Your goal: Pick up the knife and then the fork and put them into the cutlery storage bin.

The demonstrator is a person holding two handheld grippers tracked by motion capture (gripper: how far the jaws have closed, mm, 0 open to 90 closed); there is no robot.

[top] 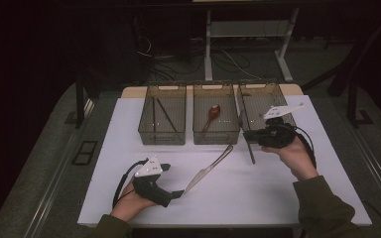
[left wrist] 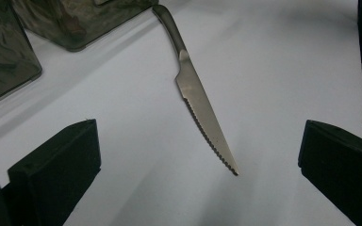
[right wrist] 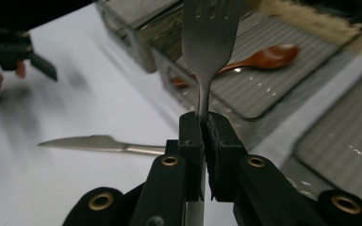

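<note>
The right gripper (right wrist: 202, 123) fingers pinch a fork (right wrist: 210, 33); the left gripper (left wrist: 198, 169) fingers gape around a knife (left wrist: 202, 108) tip.

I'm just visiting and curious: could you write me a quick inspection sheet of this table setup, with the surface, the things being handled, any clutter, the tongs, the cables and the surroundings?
Surface: white tabletop, bare in front.
Job's things: fork clamped by its handle in the right tongs, near the right bin; serrated knife lying flat on the table.
Other things: three clear bins in a row; left bin holds a thin dark stick, middle bin a wooden spoon.
Clutter: nothing seen.
Tongs: left tongs open, knife tip between the jaws, not touched; right tongs shut on the fork.
Cables: a black cable trails from the left tongs; loose wires on the floor behind.
Surroundings: dark room, white desk legs behind.
</note>
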